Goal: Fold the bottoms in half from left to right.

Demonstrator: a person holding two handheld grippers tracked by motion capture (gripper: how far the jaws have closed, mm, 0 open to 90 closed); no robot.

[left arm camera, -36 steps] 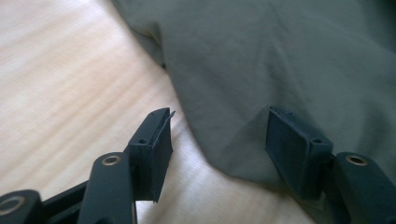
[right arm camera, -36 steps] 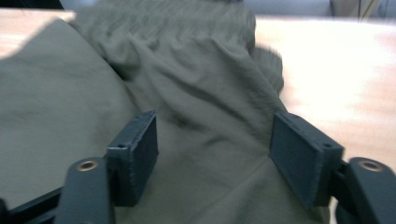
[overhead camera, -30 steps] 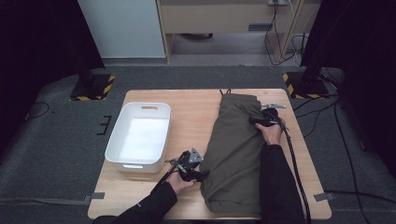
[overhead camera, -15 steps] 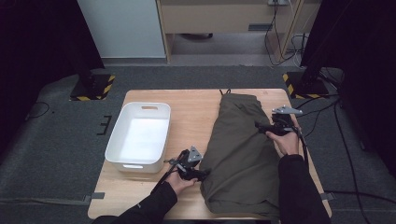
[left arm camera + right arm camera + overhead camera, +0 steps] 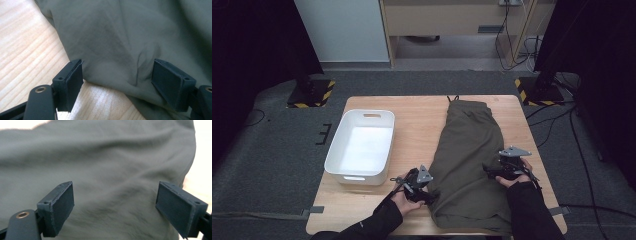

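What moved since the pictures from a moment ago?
The right gripper slid along the olive-green pants from the far end toward the person, its jaws just opened and gripping nothing. The left gripper kept its place at the pants' near left edge; its jaws have just been opening, with cloth between them unpinched. The white bin and the pants stayed put.

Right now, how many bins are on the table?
1. A white bin sits on the table's left half, beside the olive garment, apart from it. Nothing large enough to hide another.
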